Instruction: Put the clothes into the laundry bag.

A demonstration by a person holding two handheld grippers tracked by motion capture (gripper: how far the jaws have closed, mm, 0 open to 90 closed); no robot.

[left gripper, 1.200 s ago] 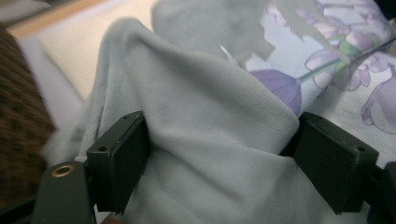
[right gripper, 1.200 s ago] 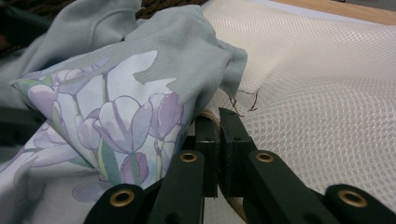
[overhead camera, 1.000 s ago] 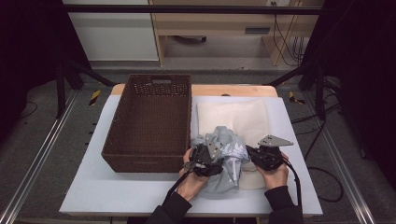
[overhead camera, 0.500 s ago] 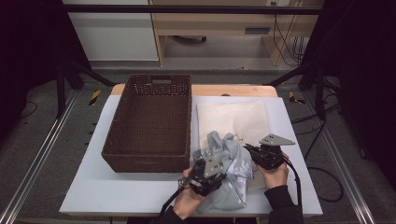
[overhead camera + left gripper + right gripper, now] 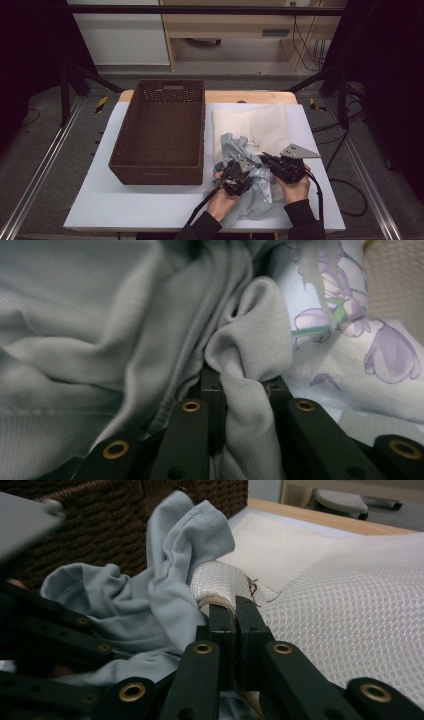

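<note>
A crumpled light blue garment [image 5: 234, 144] with a floral print [image 5: 345, 347] lies at the table's front, over the near edge of a cream mesh bag [image 5: 255, 125]. My left gripper [image 5: 244, 169] is shut on a ribbed fold of the garment [image 5: 250, 355], as the left gripper view [image 5: 242, 386] shows. Just right of it, my right gripper [image 5: 263, 160] is shut on the mesh bag's corded hem [image 5: 215, 587], with its jaws closed [image 5: 234, 609]. The garment [image 5: 165, 595] bunches up beside that hem. Both grippers sit close together, a hand behind each.
A dark brown woven basket [image 5: 155, 174] stands left of the bag, its near wall next to the garment. Both rest on a white table [image 5: 125, 205] with a wooden strip at the back. Metal rails and cables run along the floor on both sides.
My left gripper pulled the garment toward the table's front, then came back up and to the right, closer to the right gripper. The right gripper has barely moved.
</note>
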